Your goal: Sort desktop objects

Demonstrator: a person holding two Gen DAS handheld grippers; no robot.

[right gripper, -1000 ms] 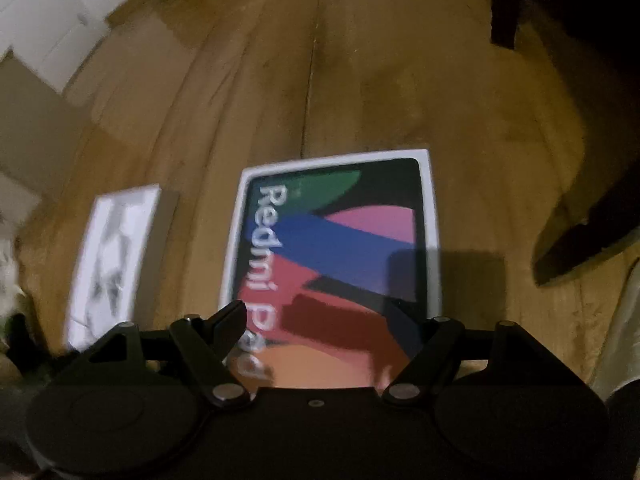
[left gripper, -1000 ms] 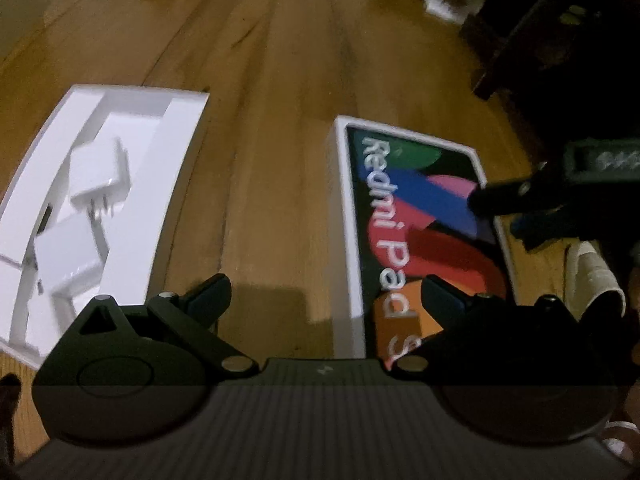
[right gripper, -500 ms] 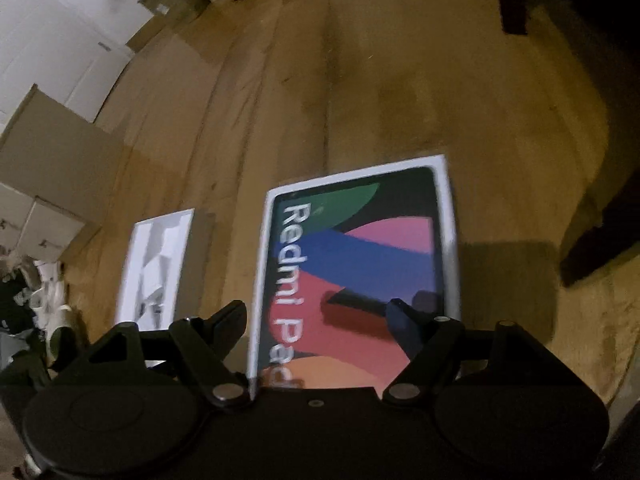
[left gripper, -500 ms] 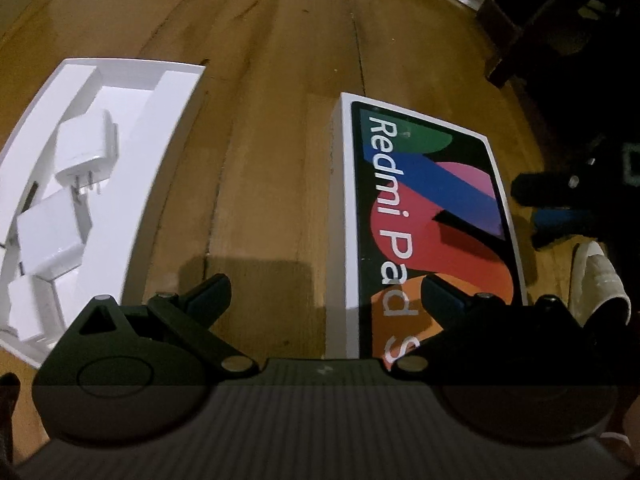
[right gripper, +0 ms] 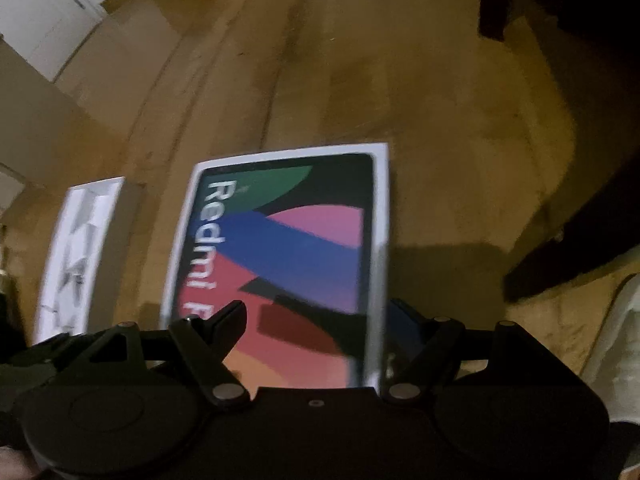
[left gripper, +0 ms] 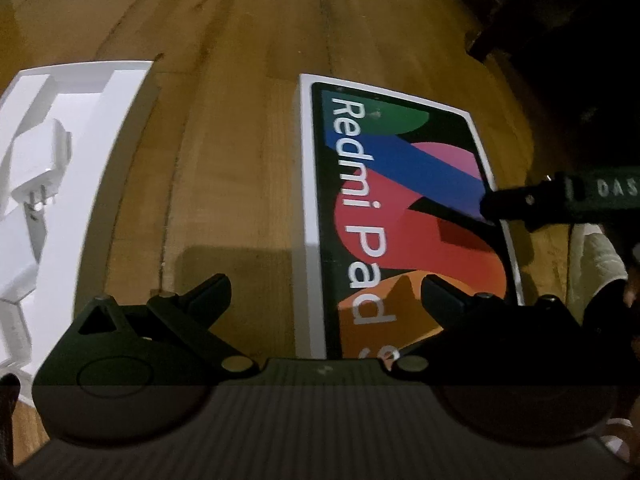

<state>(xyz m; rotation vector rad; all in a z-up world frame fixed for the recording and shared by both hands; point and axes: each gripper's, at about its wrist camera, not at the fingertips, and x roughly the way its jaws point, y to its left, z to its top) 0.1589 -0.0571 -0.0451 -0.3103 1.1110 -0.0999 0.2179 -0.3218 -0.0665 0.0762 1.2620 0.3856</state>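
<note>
The Redmi Pad box lid (left gripper: 404,216) lies flat on the wooden floor (left gripper: 240,120), well to the right of the open white tray (left gripper: 100,168) holding white chargers (left gripper: 36,168). The right gripper (right gripper: 316,320) straddles the lid's near right edge, jaws spread; the left gripper (left gripper: 326,292) hovers with jaws spread, holding nothing. Closing on that thin edge could let the lid slip or tilt, since the grip is off-centre.
</note>
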